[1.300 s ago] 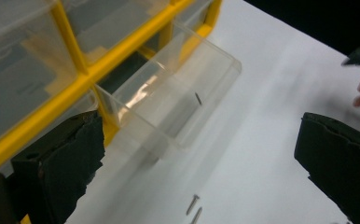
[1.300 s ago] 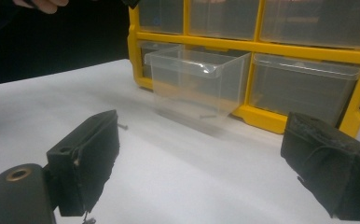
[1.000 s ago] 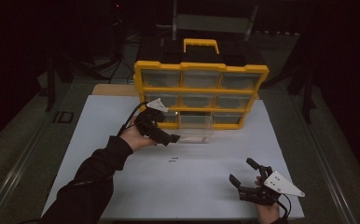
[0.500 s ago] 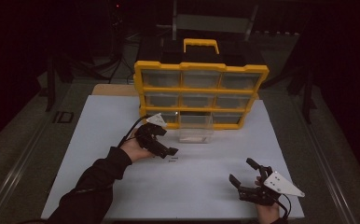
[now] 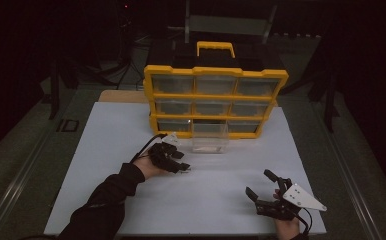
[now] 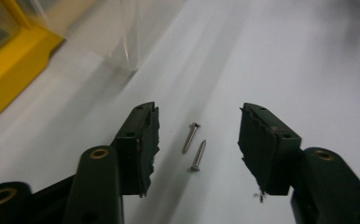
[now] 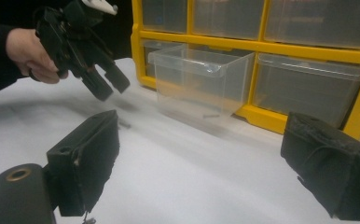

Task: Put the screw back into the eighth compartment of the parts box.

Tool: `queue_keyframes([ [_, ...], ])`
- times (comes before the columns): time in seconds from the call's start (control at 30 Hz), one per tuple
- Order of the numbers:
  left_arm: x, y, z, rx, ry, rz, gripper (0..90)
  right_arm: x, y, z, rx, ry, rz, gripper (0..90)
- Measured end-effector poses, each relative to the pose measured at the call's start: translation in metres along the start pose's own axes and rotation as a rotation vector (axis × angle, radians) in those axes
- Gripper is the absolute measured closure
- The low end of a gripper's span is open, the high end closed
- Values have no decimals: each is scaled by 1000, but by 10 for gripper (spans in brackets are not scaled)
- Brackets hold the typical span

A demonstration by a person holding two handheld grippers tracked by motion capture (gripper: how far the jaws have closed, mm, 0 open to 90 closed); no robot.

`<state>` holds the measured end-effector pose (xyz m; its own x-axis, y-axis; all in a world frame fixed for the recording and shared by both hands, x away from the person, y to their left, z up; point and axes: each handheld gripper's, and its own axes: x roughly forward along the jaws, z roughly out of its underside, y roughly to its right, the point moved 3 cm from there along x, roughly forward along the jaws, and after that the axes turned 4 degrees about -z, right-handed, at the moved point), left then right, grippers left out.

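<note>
Darkness closed round the table [image 5: 106, 150], whose white top carried a yellow organiser [image 5: 215, 100] of clear drawers at its far edge, with one clear drawer [image 5: 209, 137] pulled out and set on the white just in front of it. Nothing else cluttered the surface near the work.

The left gripper [image 5: 181, 166] hovered low, just left of that drawer, and was much the nearer tool; the right gripper [image 5: 267, 195] rested well apart at the near right corner, its jaws spread and empty.

In the left gripper view two small screws [image 6: 194, 147] lay side by side on the sheet, between the black pads [image 6: 143, 144] and touched by neither. The jaws had just been closing yet remained apart, gripping nothing. Each screw's long axis ran roughly along the jaws' own direction, across the closing line, so the pads looked likely to meet the shanks side-on. A slight further descent seemed needed first.
</note>
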<state>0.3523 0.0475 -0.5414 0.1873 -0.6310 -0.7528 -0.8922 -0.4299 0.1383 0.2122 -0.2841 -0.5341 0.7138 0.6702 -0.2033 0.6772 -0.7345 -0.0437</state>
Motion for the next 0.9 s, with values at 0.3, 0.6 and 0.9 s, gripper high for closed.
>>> queue_keyframes([
  [0.3,18,-1,4,10,-43,21,647,0,0,0,0,0,-2,116],
  [0.6,31,-1,5,31,-71,5,759,0,1,1,1,-1,-1,116],
  [0.9,38,0,4,65,-103,-19,854,0,1,1,0,-2,1,116],
])
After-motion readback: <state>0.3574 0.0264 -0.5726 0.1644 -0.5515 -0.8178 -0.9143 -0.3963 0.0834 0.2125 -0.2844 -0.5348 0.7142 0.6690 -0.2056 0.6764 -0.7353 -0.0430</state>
